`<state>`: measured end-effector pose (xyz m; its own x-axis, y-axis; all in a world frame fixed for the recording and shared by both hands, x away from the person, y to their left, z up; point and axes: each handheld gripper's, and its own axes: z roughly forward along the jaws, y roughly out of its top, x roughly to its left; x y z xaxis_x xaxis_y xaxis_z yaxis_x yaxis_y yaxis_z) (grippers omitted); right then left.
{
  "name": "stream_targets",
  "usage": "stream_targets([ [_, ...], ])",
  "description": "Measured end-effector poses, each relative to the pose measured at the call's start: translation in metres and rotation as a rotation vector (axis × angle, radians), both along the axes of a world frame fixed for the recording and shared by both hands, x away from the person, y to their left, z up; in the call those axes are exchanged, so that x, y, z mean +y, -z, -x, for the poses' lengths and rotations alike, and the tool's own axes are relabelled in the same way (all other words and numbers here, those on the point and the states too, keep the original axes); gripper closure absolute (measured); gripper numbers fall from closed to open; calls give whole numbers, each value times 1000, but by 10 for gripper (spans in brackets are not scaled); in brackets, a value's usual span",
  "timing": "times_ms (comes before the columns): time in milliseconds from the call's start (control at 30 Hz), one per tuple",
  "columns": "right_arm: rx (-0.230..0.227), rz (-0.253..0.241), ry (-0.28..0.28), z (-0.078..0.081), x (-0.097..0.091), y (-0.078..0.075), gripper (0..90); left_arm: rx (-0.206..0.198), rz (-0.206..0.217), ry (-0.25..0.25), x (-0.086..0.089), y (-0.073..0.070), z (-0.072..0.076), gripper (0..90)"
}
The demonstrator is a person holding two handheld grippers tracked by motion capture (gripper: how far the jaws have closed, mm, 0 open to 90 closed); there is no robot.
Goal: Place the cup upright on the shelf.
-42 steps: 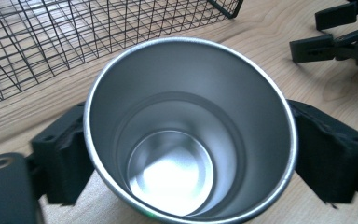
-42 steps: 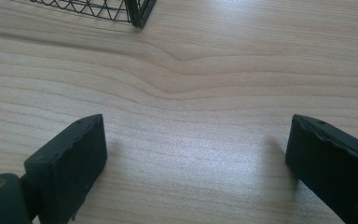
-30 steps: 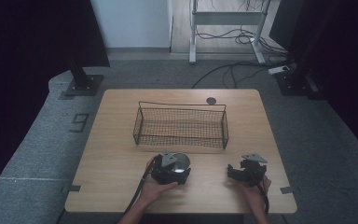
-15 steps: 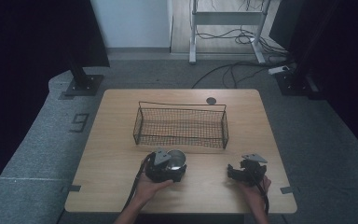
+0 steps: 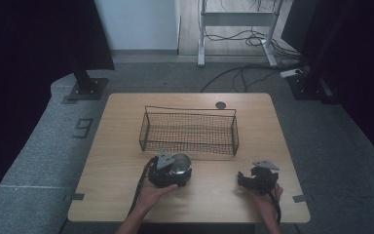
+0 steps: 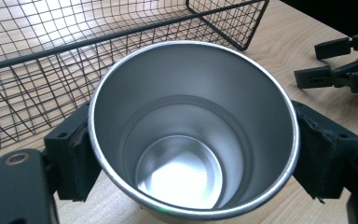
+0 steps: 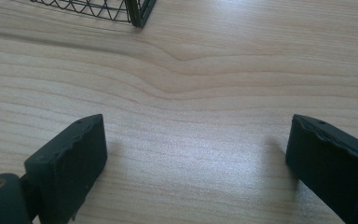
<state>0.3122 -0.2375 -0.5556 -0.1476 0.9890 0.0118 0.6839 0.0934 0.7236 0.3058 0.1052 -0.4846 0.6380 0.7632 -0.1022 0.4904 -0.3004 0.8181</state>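
A shiny, empty metal cup (image 6: 193, 135) sits between the pads of my left gripper (image 6: 196, 158), which is shut on its sides. In the high view the cup (image 5: 179, 164) and left gripper (image 5: 168, 171) are just in front of the black wire basket (image 5: 190, 146), near its front wall. My right gripper (image 5: 257, 178) rests low over the table at the front right. Its jaws (image 7: 200, 154) stand wide apart, with bare wood between them. From the left gripper view the right gripper (image 6: 340, 70) lies off to the side.
The wire basket (image 6: 121, 35) holds nothing; one of its corners (image 7: 137, 11) lies ahead of the right gripper. A small dark disc (image 5: 220, 105) lies on the wooden table (image 5: 121, 146) behind the basket. Dark stands and cables are on the floor beyond.
My left gripper with the cup has shifted slightly left and a little toward the basket. The right gripper has stayed where it was.
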Motion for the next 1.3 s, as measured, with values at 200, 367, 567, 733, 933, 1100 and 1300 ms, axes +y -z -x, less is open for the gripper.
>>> stream_targets([
  [200, 0, 0, 0, 0, 0, 0, 50, -3, -6, -2, 1, -1, -2, 156],
  [367, 0, 0, 0, 0, 0, 0, 50, -8, -6, -5, 2, -3, -4, 156],
  [567, 0, 0, 0, 0, 0, 0, 50, -17, -8, -12, 4, -8, -7, 156],
  [733, 0, 0, 0, 0, 0, 0, 51, -20, -5, -13, 5, -12, -9, 157],
  [933, 0, 0, 0, 0, 0, 0, 50, -32, -7, -11, 4, -18, -10, 157],
  [1100, 0, -1, 0, 0, 0, 0, 50, -36, -7, -12, 4, -21, -11, 157],
  [1300, 0, 0, 0, 0, 0, 0, 50, -42, -12, -9, 4, -26, -14, 157],
])
